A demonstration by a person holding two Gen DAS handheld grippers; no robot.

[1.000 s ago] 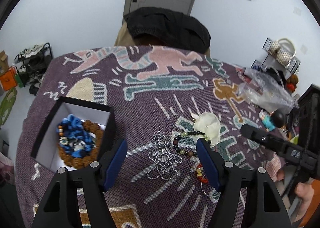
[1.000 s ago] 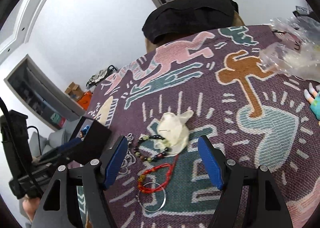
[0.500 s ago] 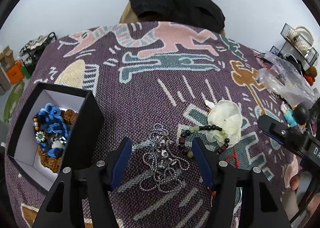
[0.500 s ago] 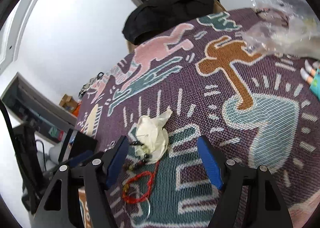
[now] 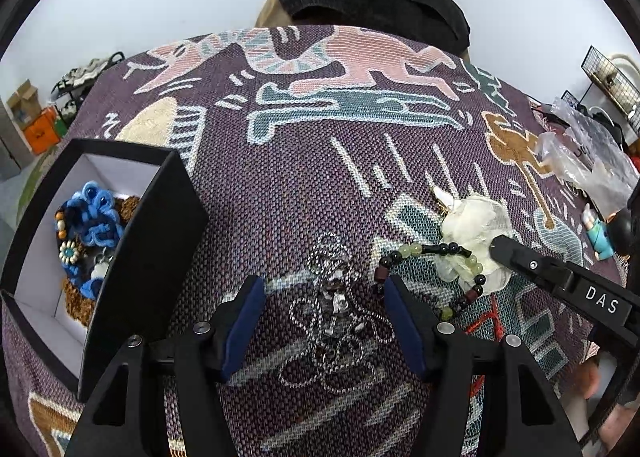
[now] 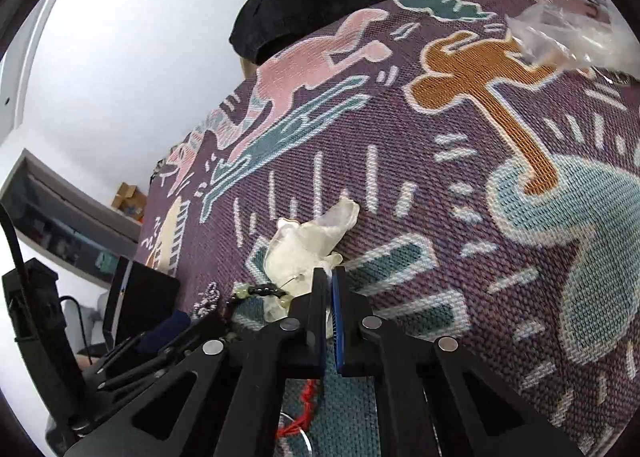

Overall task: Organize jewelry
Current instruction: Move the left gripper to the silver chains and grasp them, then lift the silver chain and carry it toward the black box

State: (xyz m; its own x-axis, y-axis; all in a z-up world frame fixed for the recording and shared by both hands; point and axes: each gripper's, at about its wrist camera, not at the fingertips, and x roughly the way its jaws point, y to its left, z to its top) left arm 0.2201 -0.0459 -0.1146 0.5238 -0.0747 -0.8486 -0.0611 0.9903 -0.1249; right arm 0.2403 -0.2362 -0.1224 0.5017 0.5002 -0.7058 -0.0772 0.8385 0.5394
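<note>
**Two grippers come down on the jewelry**

On the purple picture blanket (image 5: 280,185) lies the jewelry, right under both grippers. The left gripper (image 5: 324,321) is spread wide, and the silver chain (image 5: 336,313) sits between its two blue pads (image 5: 244,329), not pinched yet. From this gripper, the chain is straight ahead at 12 o'clock, a loose tangle of loops with a small shiny charm in the middle. It has no clear long side, so any loop looks fine to grab. The left gripper is much nearer to it than the right one.

The black box (image 5: 148,257) stands at 9 o'clock from the chain, open on top. It has blue and brown bead strings inside already. I think the chain goes there next.

The right gripper (image 6: 328,277) has just snapped together. Its tips sit at the edge of the white pouch (image 6: 304,245), at 2 o'clock from the chain. I cannot tell if it pinches the pouch, the bead bracelet (image 5: 440,269) beside it, or nothing. A red string (image 5: 488,317) lies just below the bracelet.
</note>
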